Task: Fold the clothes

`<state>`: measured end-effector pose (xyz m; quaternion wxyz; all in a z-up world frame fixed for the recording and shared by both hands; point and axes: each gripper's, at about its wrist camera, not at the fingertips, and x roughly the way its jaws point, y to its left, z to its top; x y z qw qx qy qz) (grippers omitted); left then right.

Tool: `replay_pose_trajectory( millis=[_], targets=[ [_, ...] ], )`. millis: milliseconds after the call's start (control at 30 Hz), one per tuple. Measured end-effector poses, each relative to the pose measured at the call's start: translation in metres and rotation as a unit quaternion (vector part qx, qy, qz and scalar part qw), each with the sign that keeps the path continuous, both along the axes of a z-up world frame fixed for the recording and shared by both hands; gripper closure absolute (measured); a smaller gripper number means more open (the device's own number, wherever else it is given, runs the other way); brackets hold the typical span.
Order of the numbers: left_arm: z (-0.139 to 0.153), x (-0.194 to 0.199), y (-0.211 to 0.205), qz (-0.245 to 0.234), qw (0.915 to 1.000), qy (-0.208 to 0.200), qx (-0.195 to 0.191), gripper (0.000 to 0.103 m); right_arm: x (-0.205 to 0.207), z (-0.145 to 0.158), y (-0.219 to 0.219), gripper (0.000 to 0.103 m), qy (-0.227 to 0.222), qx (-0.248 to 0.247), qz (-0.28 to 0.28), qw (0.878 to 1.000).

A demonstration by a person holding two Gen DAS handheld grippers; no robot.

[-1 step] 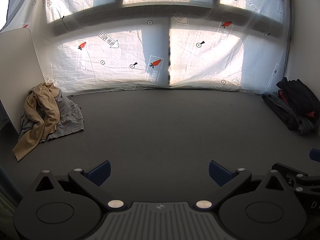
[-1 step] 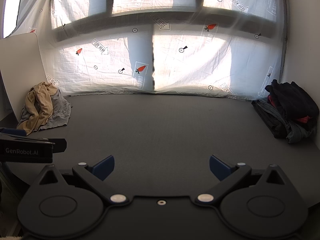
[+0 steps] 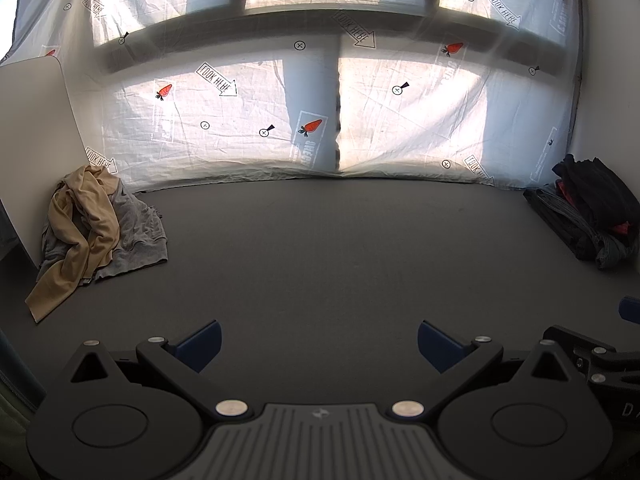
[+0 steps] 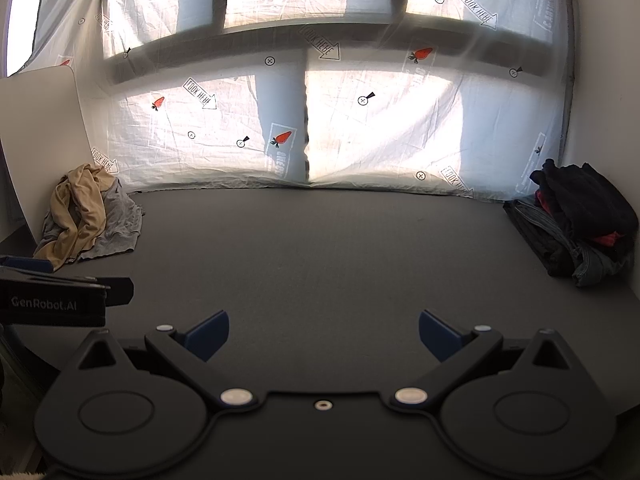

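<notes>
A crumpled tan garment [image 3: 80,232] lies over a grey garment [image 3: 136,232] at the far left of the dark grey table [image 3: 320,260]; the right wrist view shows the same tan garment [image 4: 80,216] and grey garment [image 4: 118,224]. A heap of dark clothes with a bit of red [image 3: 592,216] sits at the far right, also seen as a dark heap [image 4: 580,220]. My left gripper [image 3: 319,340] is open over the near table, holding nothing. My right gripper [image 4: 323,332] is open too, with nothing between its blue fingertips. Both are well short of either pile.
A sunlit white sheet printed with carrots and arrows [image 3: 248,128] hangs along the back edge. A white board [image 3: 36,128] stands at the left behind the tan pile, and a white wall [image 4: 600,80] closes the right. A black housing marked GenRobot.AI [image 4: 52,300] juts in at left.
</notes>
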<state>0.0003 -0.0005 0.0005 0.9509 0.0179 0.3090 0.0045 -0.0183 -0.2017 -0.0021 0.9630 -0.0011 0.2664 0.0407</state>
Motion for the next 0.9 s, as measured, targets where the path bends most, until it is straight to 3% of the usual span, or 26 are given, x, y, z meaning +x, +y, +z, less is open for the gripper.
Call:
replay_pose_trajectory(
  millis=[900],
  targets=[
    [0.0014, 0.0069, -0.0046, -0.001, 1.0000, -0.001, 0.002, 0.000, 0.0049, 0.0033, 0.0018, 0.000, -0.001, -0.002, -0.003, 1.000]
  ],
)
